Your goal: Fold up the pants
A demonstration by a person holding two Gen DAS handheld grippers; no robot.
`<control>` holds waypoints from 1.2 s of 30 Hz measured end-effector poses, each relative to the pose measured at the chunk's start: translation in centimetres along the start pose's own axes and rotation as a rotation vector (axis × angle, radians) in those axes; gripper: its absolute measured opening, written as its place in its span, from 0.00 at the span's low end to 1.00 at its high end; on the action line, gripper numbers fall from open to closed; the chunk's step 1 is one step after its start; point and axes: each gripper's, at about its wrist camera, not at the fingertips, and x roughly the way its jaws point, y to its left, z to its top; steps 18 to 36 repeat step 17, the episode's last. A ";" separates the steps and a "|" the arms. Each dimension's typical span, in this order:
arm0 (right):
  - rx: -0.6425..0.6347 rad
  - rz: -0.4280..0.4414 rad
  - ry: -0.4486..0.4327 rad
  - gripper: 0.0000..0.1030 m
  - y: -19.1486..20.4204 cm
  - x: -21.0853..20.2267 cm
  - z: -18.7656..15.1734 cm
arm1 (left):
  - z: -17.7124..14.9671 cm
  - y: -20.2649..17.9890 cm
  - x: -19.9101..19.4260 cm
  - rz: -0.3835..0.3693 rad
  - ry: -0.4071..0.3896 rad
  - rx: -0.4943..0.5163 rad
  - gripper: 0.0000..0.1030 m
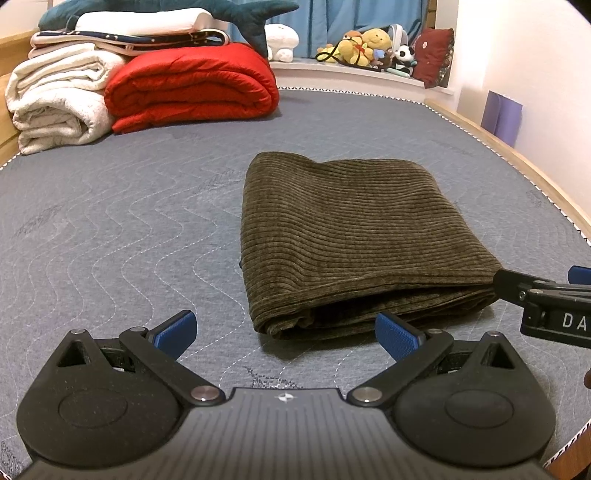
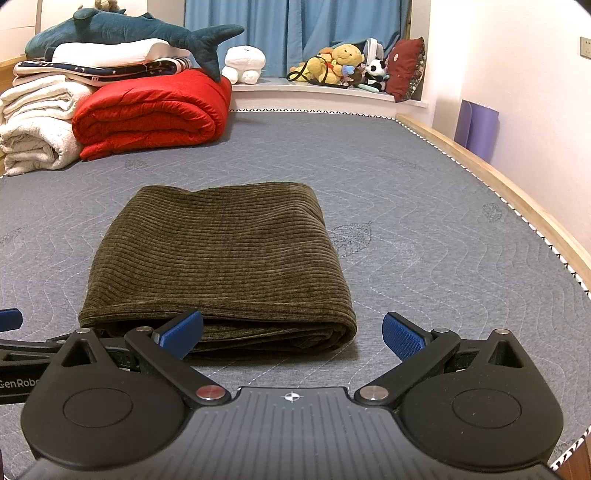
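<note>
The olive-brown corduroy pants [image 1: 351,229] lie folded into a compact rectangle on the grey quilted mattress [image 1: 110,229]; they also show in the right wrist view [image 2: 221,254]. My left gripper [image 1: 286,332] is open and empty, just in front of the pants' near left corner. My right gripper [image 2: 291,332] is open and empty, just in front of the near folded edge, toward its right corner. The right gripper's body shows at the right edge of the left wrist view [image 1: 546,302]. Neither gripper holds the cloth.
A rolled red quilt [image 1: 192,88], cream blankets [image 1: 55,99] and a blue shark plush [image 1: 184,11] are stacked at the far left. Stuffed toys [image 1: 365,48] sit on the window ledge. A wooden bed rail [image 2: 498,184] runs along the right side.
</note>
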 end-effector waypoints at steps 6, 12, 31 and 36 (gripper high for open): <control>0.004 0.000 0.002 0.99 0.0 0.0 0.0 | 0.0 0.0 0.0 -0.002 -0.005 0.003 1.00; 0.006 -0.001 0.003 0.99 0.1 -0.1 0.0 | 0.1 0.1 0.0 -0.004 -0.007 0.007 1.00; 0.007 0.000 0.004 0.99 0.1 -0.1 0.0 | 0.0 0.1 -0.1 -0.011 -0.014 0.009 1.00; 0.007 0.000 0.004 0.99 0.1 -0.1 0.0 | 0.0 0.1 -0.1 -0.011 -0.014 0.009 1.00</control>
